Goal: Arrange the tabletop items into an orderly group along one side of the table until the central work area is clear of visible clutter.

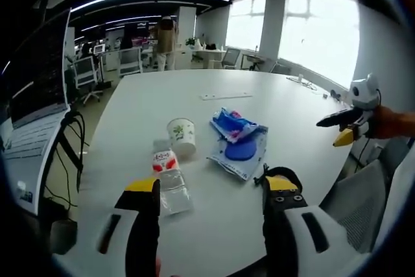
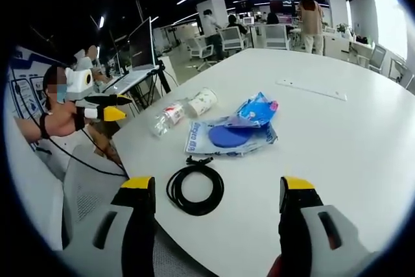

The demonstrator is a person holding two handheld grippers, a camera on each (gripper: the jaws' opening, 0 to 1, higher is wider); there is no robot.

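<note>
Nothing is gathered yet. On the white table (image 2: 337,160), the bottle (image 1: 170,183) and cup (image 1: 182,137) lie left of the blue bags (image 1: 238,142), the cable (image 2: 195,189) nearest. Left gripper (image 1: 211,194) and right gripper (image 2: 219,194) hover spread, empty. Next probably calls for pinching the bottle.

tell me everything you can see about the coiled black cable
The coiled black cable is a thin, rubbery-looking cord wound into a neat round loop of several turns, with a small knot or tie of loose ends at its top edge. It lies flat on the white round table near the table's edge, just in front of the flat blue and white plastic package but apart from it. Neither gripper touches it.
</note>
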